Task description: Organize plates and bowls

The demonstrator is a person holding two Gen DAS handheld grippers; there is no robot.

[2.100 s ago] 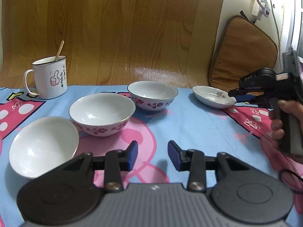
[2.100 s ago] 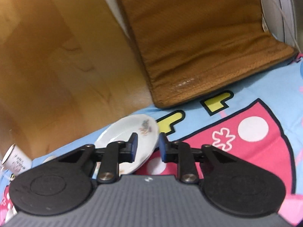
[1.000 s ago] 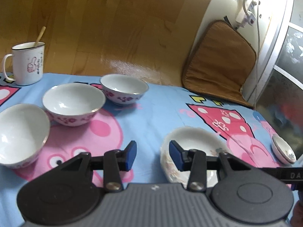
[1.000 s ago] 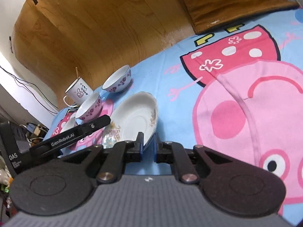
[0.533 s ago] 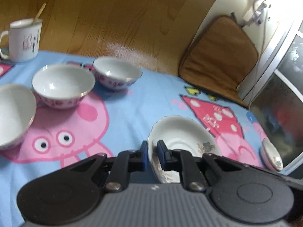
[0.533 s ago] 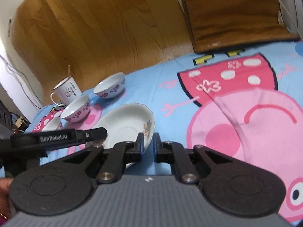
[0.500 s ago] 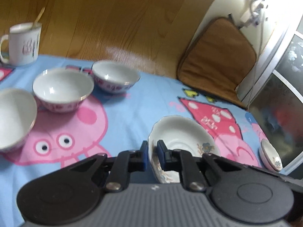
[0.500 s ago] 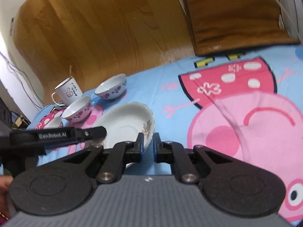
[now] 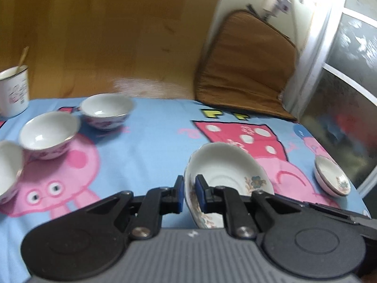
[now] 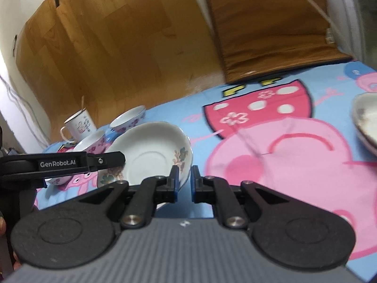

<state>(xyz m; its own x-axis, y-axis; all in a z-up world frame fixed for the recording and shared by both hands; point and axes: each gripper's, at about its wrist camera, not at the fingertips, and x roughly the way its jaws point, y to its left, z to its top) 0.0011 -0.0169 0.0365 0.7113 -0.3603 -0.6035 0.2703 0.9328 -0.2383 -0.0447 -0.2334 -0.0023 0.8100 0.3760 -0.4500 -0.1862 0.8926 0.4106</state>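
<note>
1. We now hold the floral plate (image 9: 226,172) tilted above the blue cartoon cloth (image 9: 150,136); two seconds ago it lay flat at the far edge.
2. Our left gripper (image 9: 188,194), spread a second ago, now pinches the plate's rim; our right gripper (image 10: 183,181) pinches the opposite rim.
3. We count three bowls (image 9: 106,110) at left, one mug (image 9: 14,92) behind them, and one small dish (image 9: 332,179) at right.
</note>
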